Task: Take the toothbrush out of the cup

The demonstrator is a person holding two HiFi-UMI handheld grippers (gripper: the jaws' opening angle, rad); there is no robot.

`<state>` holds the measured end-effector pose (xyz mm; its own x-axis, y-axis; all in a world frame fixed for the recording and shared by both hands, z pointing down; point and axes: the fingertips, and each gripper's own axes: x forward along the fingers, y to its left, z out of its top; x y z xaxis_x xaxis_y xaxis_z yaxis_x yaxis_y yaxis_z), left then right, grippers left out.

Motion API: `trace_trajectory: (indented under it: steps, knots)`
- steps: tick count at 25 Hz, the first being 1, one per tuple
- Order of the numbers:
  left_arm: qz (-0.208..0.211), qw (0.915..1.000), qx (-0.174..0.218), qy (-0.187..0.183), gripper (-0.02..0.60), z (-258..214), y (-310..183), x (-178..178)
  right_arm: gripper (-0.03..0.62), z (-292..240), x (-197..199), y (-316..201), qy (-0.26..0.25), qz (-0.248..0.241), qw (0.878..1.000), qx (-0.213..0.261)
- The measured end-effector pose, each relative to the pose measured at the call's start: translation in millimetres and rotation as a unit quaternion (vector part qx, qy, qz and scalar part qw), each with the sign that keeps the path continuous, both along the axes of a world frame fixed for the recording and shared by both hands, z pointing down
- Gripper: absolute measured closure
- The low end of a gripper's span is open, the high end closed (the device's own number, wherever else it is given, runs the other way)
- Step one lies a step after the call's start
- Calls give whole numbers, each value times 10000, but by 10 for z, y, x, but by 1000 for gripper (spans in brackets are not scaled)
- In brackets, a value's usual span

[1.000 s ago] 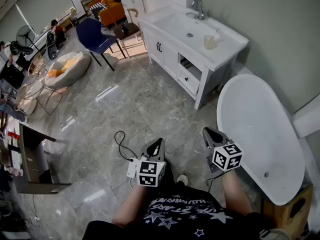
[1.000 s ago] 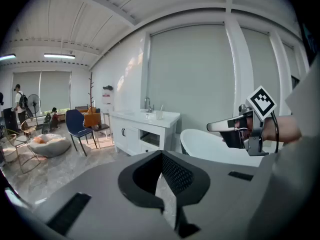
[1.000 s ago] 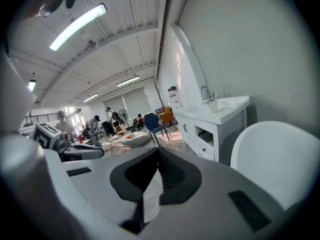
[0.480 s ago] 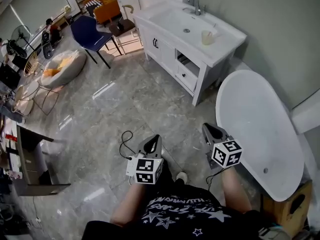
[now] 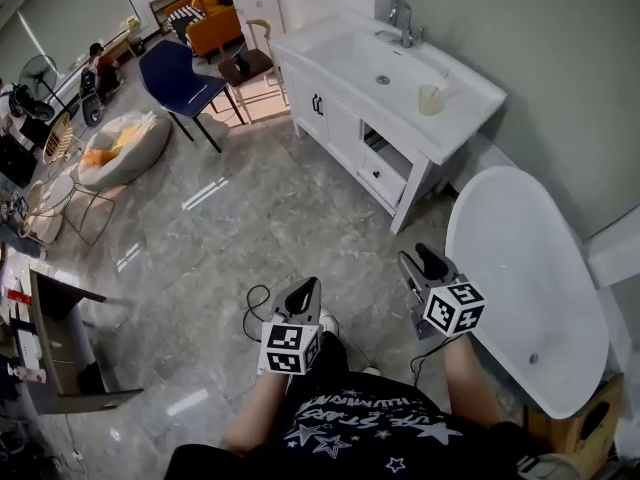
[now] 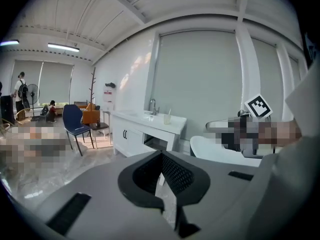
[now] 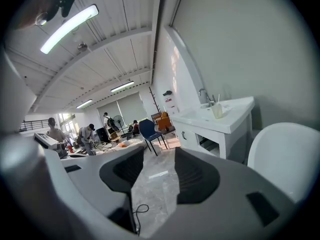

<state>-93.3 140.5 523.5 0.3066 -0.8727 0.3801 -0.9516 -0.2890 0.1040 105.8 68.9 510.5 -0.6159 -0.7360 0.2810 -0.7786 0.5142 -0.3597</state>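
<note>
A pale cup (image 5: 430, 99) stands on the white vanity counter (image 5: 470, 103) to the right of the sink, far ahead of both grippers. A thin toothbrush (image 5: 441, 77) sticks up out of it. The left gripper view shows the cup (image 6: 167, 118) small in the distance, and the right gripper view shows the cup (image 7: 217, 110) with the toothbrush (image 7: 218, 99) in it. My left gripper (image 5: 305, 293) is shut and holds nothing. My right gripper (image 5: 425, 261) is opening, with only floor showing between its jaws. Both are held at waist height over the floor.
A white bathtub (image 5: 520, 268) lies to the right, close beside my right gripper. The vanity has a sink (image 5: 360, 53) and a faucet (image 5: 403, 20). A black cable (image 5: 252, 303) lies on the floor near my feet. A blue chair (image 5: 178, 70) and a beanbag (image 5: 120, 143) stand back left.
The view has shifted toward the vanity as both grippers travelled forward. The right gripper's jaws, shut before, now stand apart. The left gripper's jaws stay together.
</note>
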Motion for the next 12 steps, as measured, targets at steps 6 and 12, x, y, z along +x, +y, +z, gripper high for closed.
trace_trajectory:
  steps: [6,12]
  knots:
    - [198,9995,70,239,566,-81,-763,-349,324,-116,-251,-702,190,318,9993,-27]
    - [411,9985,207,300,566,-152,-1286,-740,318,-190,-526,-1197,251,682,9974,9]
